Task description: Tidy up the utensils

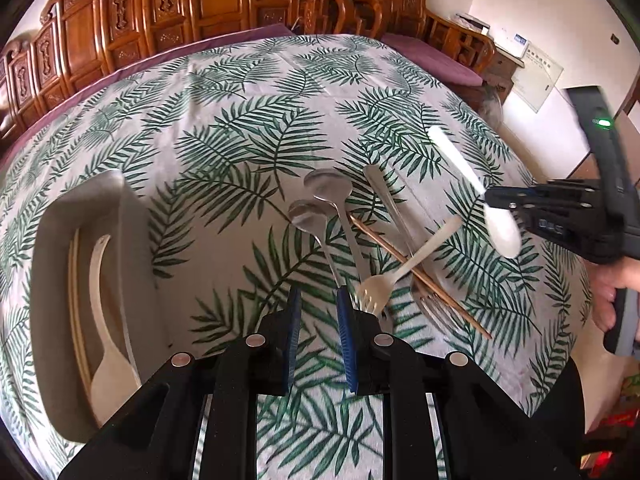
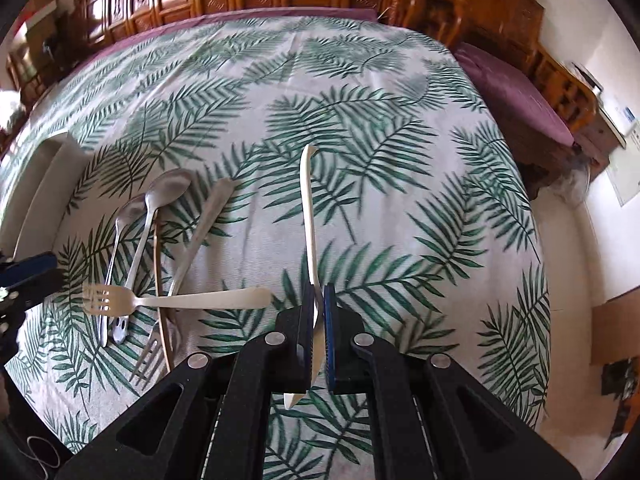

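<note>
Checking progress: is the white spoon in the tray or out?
Out. The right gripper holds this white spoon above the tablecloth; the tray sits apart.

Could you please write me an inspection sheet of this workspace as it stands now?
Surface: table under a palm-leaf cloth, flat.
Job's things: grey tray at the left holds a white spoon and chopsticks. In a loose pile on the cloth: two steel spoons, one chopstick, a steel fork, and a pale fork lying across them.
Clutter: nothing seen.
Grippers: left claw empty, jaws slightly apart, above the pile; right claw shut on a white spoon, lifted off the cloth.
Cables: a thin loop at the lower left of the right view, unclear.
Surroundings: carved wooden chairs, purple cushions, white wall.
</note>
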Tool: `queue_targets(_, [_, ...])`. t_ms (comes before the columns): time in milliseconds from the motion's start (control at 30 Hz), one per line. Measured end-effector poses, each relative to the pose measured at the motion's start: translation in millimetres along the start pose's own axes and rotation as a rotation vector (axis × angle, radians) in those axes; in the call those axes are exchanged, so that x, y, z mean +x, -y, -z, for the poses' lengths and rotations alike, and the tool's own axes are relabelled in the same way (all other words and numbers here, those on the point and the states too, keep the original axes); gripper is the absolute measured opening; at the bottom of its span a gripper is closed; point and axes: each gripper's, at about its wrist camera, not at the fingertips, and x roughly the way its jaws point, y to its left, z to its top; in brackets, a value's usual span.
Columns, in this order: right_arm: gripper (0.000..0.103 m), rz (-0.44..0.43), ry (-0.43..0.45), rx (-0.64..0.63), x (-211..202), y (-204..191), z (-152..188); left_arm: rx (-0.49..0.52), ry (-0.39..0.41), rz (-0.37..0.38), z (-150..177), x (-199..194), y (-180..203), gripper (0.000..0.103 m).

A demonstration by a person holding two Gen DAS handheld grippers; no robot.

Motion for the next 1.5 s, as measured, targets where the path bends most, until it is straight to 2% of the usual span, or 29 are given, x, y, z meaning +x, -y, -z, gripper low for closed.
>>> queue_targets(233, [0.006, -0.035, 0.020, 0.033, -9, 14, 11, -0.007, -0.030, -0.008, -13, 26, 2, 0.017])
queue_targets(500, [0.006, -0.088, 0.019, 0.044, -12, 5, 30, -0.064, -0.070, 0.014, -27, 48, -7, 0.017])
queue_targets(567, [0.006, -0.097, 0.021, 0.035, -13, 0, 33, -0.072, -0.071, 0.020, -29, 50, -8, 0.021])
queue_targets(800, [0.006, -0.105, 0.023, 0.014, -14, -8, 38, -0.083, -0.083, 0.036, -31, 55, -6, 0.021])
queue_targets(1000, [0.006, -0.109, 0.022, 0.013, -16, -10, 42, -0.064, -0.088, 0.011, -32, 60, -3, 0.021])
queue_targets(1033, [0.006, -0.110, 0.022, 0.012, -16, -11, 42, -0.054, -0.087, 0.004, -33, 61, -2, 0.021])
queue_targets(1100, [0.006, -0.110, 0.023, 0.010, -18, -12, 43, -0.037, -0.089, -0.019, -33, 61, -1, 0.013])
queue_targets(1167, [0.006, -0.114, 0.025, 0.010, -20, -14, 44, -0.042, -0.100, -0.009, -33, 61, -4, 0.003])
queue_targets(1300, [0.006, -0.118, 0.029, 0.004, -24, -21, 47, -0.039, -0.097, -0.024, -30, 54, -12, 0.002])
queue_targets(1500, [0.006, -0.125, 0.036, -0.002, -28, -35, 47, -0.056, -0.038, -0.033, -27, 22, -26, 0.001])
